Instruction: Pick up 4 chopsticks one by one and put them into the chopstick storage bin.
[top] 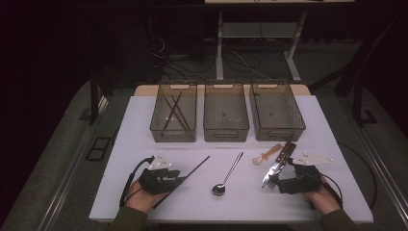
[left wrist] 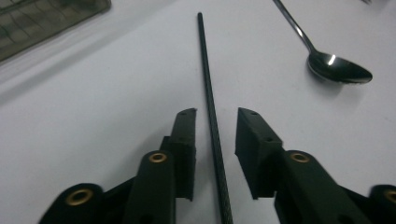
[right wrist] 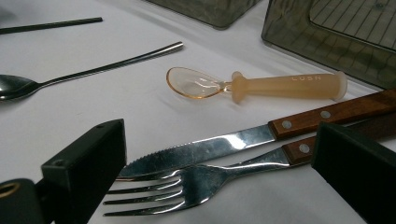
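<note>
Straddling a black chopstick (left wrist: 211, 107) with the left tool (left wrist: 215, 122), jaws narrowed, a pad on either side of the stick, slim gaps visible on both sides, not yet pressing. Lying flat on the white counter (top: 144, 115), that chopstick (top: 192, 169), slanting from the near left up toward the far right, tip pointing at the bins. Resting just right of it, a steel spoon (top: 227, 175), bowl near, handle far. Hovering at the near right, the right tool (right wrist: 219, 172), jaws wide, set either side of a fork (right wrist: 196, 182) without touching it. Lying just beyond the fork, touching alongside, a wood-handled knife (right wrist: 243, 142). Sitting a little farther, a clear orange spoon (right wrist: 261, 85). Standing in a row at the far edge, three smoky bins: left bin (top: 161, 129) holding several dark chopsticks (top: 174, 111), middle bin (top: 226, 134) and right bin (top: 278, 134) near the orange spoon. Gripping each tool from the near edge, a hand, cable trailing beside the left (top: 156, 180) and right (top: 300, 180).
</note>
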Tool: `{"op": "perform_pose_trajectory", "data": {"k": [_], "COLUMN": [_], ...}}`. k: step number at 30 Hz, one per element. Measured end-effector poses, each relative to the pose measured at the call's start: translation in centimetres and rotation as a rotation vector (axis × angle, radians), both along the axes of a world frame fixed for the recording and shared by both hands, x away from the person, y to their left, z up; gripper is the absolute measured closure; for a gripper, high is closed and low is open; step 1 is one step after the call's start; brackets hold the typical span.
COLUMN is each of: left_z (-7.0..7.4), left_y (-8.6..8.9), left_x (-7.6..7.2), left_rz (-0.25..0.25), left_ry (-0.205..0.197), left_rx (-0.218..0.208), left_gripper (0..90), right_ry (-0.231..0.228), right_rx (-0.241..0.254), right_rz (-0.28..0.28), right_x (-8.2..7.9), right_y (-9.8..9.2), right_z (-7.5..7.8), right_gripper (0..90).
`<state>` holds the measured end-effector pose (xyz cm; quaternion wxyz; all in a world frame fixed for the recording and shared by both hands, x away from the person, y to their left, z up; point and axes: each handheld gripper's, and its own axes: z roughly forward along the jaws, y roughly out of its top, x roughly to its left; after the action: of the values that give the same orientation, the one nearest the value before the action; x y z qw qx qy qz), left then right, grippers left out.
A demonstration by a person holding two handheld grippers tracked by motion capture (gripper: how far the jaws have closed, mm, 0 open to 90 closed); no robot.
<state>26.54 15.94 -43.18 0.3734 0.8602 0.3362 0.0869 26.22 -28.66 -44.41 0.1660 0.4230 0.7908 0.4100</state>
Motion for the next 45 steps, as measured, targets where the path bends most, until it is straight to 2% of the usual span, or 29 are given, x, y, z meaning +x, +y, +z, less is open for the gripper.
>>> {"op": "perform_pose_trajectory", "data": {"k": [4,10,15,20,22,32,37,42,45], "left_z": [-0.19,-0.54,-0.76,-0.87,-0.83,-0.83,-0.74,-0.84,-0.79], "left_y": [-0.19,-0.46,-0.69,-0.74,-0.80,-0.94,-1.00,-0.61,-0.54], "left_x": [0.01,0.05,0.08,0.09,0.09,0.16,0.27,0.52,0.55], "left_rz": [-0.018,-0.032,-0.045,-0.041,-0.043,-0.020,-0.024,-0.019,-0.022], "left_ry": [0.022,0.043,0.047,0.044,0.034,0.048,0.052,0.076,0.079], "left_rx": [0.017,0.043,0.067,0.070,0.092,0.092,0.103,0.064,0.058], "left_gripper": [73.2,75.3,75.6,76.9,78.7,84.6,85.4,85.4,85.4], "right_ry": [0.000,0.000,-0.001,0.000,0.000,-0.002,-0.003,-0.002,-0.002], "right_rx": [-0.001,-0.001,-0.002,-0.002,-0.003,-0.009,-0.008,-0.007,-0.006], "right_rz": [0.001,0.000,0.001,0.002,0.003,0.011,0.014,0.015,0.014], "right_x": [0.00,-0.02,-0.02,-0.02,-0.02,-0.01,-0.01,-0.02,-0.03], "right_y": [0.01,0.05,0.05,0.06,0.07,0.14,0.15,0.15,0.13], "right_z": [0.00,-0.01,-0.02,-0.02,-0.03,-0.09,-0.09,-0.09,-0.08], "right_gripper": [3.2,3.2,3.2,3.2,3.2,3.1,3.2,3.2,3.2]}}
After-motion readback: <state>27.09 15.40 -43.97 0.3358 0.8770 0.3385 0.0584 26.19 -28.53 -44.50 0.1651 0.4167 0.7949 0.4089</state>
